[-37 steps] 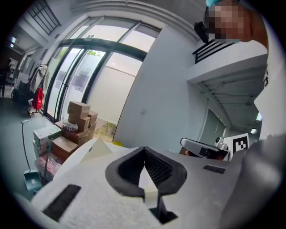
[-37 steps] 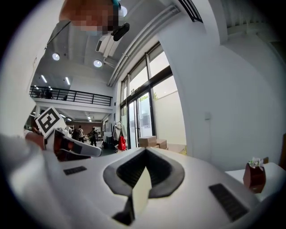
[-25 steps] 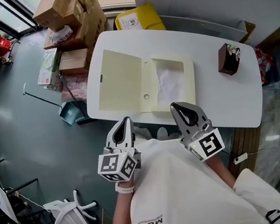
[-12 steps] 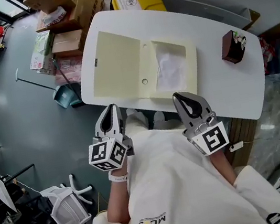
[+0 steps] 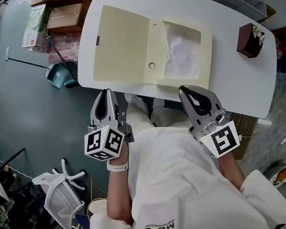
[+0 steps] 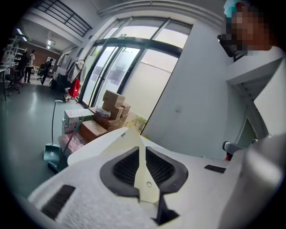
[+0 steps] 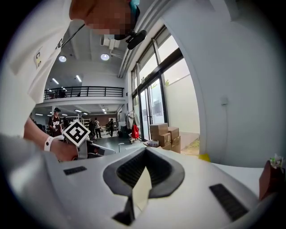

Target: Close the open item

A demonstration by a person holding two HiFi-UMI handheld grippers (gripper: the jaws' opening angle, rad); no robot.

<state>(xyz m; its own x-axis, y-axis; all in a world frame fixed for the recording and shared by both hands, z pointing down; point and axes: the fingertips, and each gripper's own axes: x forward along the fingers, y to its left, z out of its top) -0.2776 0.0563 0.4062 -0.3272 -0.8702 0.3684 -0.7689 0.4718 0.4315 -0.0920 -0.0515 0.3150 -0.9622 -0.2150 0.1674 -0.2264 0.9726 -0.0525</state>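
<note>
An open cream box lies on the white table [image 5: 241, 86]. Its flat lid [image 5: 120, 44] is folded out to the left, and its base [image 5: 185, 55], with white paper inside, sits to the right. My left gripper [image 5: 108, 92] is shut and empty, just short of the table's near edge below the lid. In the left gripper view the lid [image 6: 127, 136] shows beyond the left gripper [image 6: 141, 150]. The right gripper [image 5: 187, 88] is shut and empty, near the edge below the base. Neither gripper touches the box. A sliver of cream shows between the jaws of the right gripper [image 7: 145, 154].
A brown pen holder [image 5: 250, 40] stands at the table's right end. On the floor to the left are stacked cardboard boxes [image 5: 64, 15] and a dustpan [image 5: 58, 76]. A white chair base [image 5: 58, 193] sits on the floor near my left arm.
The left gripper has sunk and shifted left along the table's near edge. The head camera has tilted, so the table sits higher in the picture. The right gripper has dropped slightly.
</note>
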